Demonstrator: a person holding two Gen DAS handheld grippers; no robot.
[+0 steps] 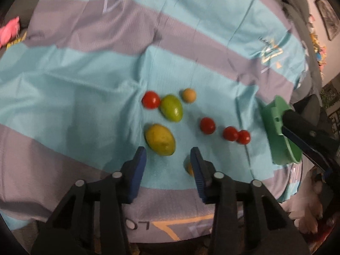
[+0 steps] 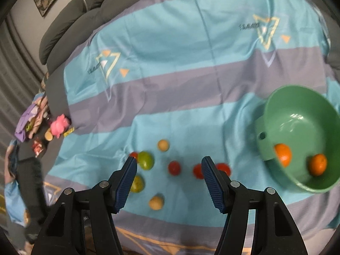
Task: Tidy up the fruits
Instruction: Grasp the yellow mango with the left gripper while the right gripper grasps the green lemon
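While round red, green and tan fruits [image 1: 207,125] are spread on blue-and-grey striped cloth [image 1: 85,80], left claw [image 1: 167,155] and right claw [image 2: 169,167] are held wide apart, nothing gripped. Two oranges [image 2: 317,164] are seen inside green plastic bowl [image 2: 297,110].

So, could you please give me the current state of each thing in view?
left gripper: open, empty, above the cloth
right gripper: open, empty
green bowl: tilted on the cloth, holding two fruits
oranges: two, inside the bowl
red tomatoes: four, loose on the cloth
green mangoes: two, loose on the cloth
small tan fruits: two, loose on the cloth
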